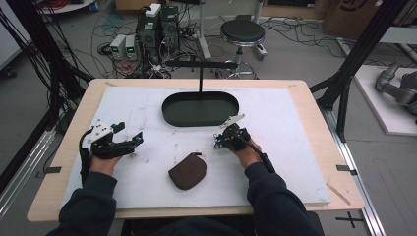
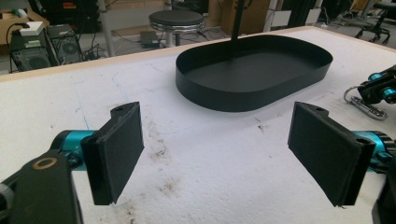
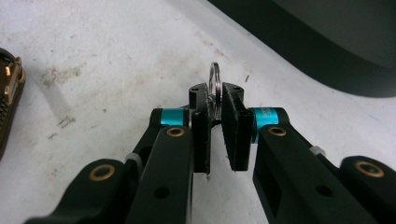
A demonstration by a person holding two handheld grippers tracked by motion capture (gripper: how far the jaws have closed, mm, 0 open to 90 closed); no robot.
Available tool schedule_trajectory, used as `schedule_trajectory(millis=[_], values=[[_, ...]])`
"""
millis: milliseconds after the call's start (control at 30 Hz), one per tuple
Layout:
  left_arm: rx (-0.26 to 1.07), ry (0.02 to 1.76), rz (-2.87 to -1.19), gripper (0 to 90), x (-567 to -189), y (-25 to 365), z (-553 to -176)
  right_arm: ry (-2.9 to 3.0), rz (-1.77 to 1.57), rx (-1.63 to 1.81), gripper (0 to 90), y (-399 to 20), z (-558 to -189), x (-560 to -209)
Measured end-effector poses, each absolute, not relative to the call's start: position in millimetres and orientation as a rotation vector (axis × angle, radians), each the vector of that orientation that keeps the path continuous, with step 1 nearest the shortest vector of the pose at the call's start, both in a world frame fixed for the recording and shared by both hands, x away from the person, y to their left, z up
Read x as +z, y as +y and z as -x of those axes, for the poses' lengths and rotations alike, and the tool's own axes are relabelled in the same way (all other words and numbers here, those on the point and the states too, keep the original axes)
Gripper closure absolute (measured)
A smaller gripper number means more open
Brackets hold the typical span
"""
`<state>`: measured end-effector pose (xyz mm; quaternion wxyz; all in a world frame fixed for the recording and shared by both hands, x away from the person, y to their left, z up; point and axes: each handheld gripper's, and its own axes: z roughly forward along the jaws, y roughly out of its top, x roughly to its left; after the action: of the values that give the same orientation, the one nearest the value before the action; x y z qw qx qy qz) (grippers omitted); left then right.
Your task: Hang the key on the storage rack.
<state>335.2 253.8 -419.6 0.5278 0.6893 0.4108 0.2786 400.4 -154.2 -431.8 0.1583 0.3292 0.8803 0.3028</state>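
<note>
right gripper pinches key ring on the mat

right gripper [image 3: 215,116] sits low over the white mat [image 1: 295,162], just in front of the black tray [image 1: 200,109]. its jaws are drawn close together with a metal key ring [image 3: 214,86] standing upright between the pads; the ring's upper arc rises above the jaw tips. the pads look pressed on the ring, though the contact itself is partly hidden. in the left gripper view the ring [image 2: 364,105] lies at the right gripper's tips, touching the mat, with what looks like a clip attached

left gripper [image 2: 215,149] rests on the left part of the mat, well apart from the ring. its jaws are spread wide, nothing between them, bare stained mat below

brown pouch [image 1: 187,170] lies flat on the mat between the two hands, nearer the person's edge, apart from both grippers. its zip edge shows at the left border of the right gripper view

tray is empty inside, a thin black post [image 1: 200,78] rising from it
</note>
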Motion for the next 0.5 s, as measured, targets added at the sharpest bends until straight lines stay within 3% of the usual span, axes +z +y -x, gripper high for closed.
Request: schedule_trajectory(millis=[500], values=[[0.665, 0.986, -1.645, 18.6, -420.5, 255.1, -335.3, 2.523, -0.891, 0.926, 89.9, -158.5, -400.9, -423.6]])
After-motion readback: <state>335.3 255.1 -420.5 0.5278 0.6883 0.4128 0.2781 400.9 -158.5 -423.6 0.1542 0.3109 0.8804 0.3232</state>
